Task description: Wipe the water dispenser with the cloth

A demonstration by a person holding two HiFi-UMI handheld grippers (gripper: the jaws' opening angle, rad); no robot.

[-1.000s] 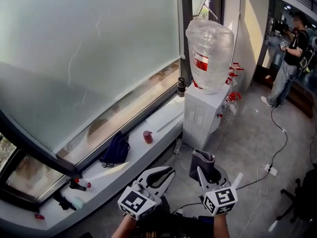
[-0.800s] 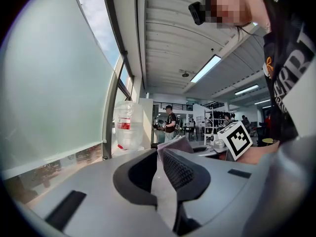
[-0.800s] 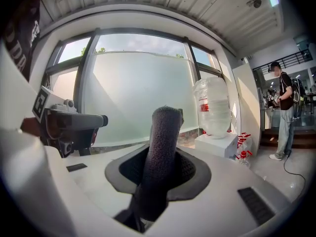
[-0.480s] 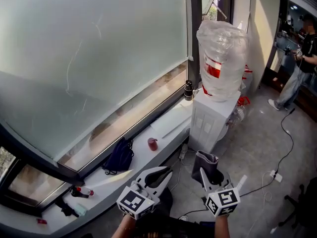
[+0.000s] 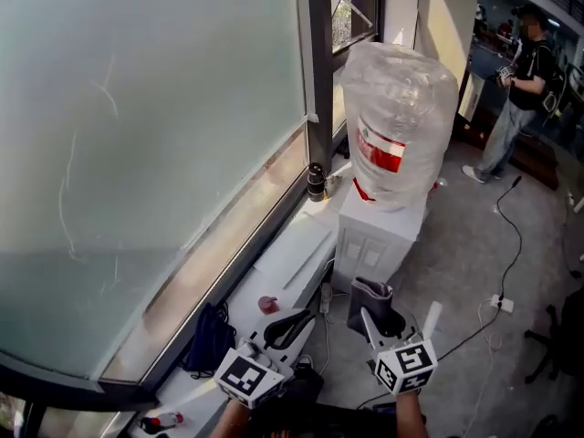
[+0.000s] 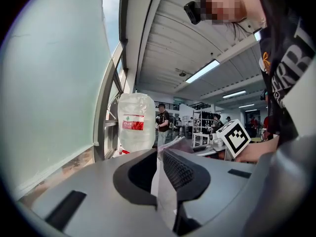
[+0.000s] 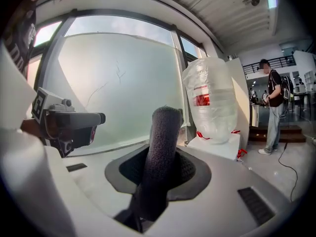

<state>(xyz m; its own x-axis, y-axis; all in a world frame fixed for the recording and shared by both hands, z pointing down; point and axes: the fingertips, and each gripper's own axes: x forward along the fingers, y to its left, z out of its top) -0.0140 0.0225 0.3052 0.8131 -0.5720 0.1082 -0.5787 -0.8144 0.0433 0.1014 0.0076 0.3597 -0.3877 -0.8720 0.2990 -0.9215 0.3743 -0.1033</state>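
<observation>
Head view, lower edge: right gripper (image 5: 388, 322) jaws clamped on dark cloth (image 5: 367, 292), fold standing up past tips, likely so free end meets surface first. Left gripper (image 5: 299, 321) just beside it, jaws closed to thin slit, nothing between; seems idle, spare for this job. Both point up-frame at water dispenser (image 5: 370, 240) in frame centre, well apart from cloth, wiping not yet begun. Big bottle (image 5: 397, 117) on top, window ledge (image 5: 292, 258) at its left. Person (image 5: 516, 80) far off, upper right
</observation>
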